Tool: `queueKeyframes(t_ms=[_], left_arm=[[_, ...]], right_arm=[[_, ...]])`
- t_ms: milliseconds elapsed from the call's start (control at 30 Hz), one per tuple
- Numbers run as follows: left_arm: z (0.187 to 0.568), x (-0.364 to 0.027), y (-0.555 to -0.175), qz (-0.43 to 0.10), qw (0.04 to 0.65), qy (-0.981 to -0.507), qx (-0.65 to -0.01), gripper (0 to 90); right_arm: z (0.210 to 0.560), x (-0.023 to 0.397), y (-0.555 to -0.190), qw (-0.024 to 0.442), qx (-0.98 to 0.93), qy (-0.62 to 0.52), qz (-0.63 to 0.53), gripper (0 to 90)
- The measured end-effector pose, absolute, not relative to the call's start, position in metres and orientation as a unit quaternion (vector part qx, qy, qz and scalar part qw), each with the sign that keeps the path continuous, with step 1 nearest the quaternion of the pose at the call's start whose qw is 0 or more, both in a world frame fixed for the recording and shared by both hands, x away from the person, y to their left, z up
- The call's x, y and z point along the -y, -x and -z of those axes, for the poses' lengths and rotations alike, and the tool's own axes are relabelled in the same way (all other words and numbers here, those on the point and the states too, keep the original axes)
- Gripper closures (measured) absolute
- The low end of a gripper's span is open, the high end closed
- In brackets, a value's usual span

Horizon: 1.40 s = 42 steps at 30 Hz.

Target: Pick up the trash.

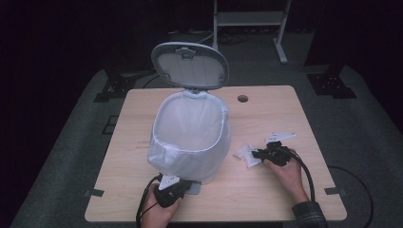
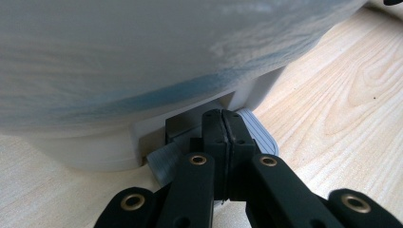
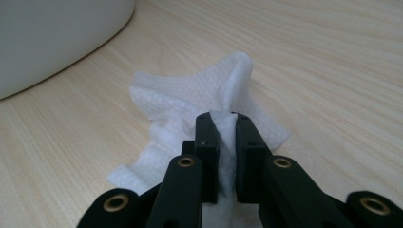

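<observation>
Right gripper (image 3: 223, 116) pinched on tissue (image 3: 190, 102), lying on table (image 1: 266, 190) right of bin (image 1: 190, 137); left gripper (image 2: 222, 114) closed empty, pressing pedal (image 2: 259, 130) at bin's near foot, lid (image 1: 190, 64) up. Best kept pressing; lift tissue clear, carry left over rim, release inside liner (image 1: 187, 126).

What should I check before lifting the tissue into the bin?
1. Lid up: ok.
2. Left gripper shut, pressing the pedal: ok.
3. Right gripper shut on the tissue: ok, a fold sits between the jaws.
4. Liner spread over the bin rim, mouth open: ok.
5. Tissue free of the table: not ok, most still lies flat.
6. Grip firm enough to hold: cannot tell.
</observation>
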<state>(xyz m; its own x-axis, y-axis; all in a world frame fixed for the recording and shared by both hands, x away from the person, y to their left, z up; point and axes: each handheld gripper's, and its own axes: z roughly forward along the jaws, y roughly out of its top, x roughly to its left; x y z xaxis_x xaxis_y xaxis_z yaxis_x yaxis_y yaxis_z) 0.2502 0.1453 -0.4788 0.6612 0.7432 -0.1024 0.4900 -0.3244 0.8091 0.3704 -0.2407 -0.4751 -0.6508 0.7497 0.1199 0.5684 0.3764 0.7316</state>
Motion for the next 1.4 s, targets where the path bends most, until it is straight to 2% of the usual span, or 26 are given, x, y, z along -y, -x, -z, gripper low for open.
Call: queueKeyframes(t_ms=[1400], left_arm=[[0.479,-0.145,-0.25,-0.147,0.435,-0.801,-0.383,89.7]], right_arm=[[0.443,0.253,-0.357,0.103,-0.809,-0.378,-0.438,81.5]])
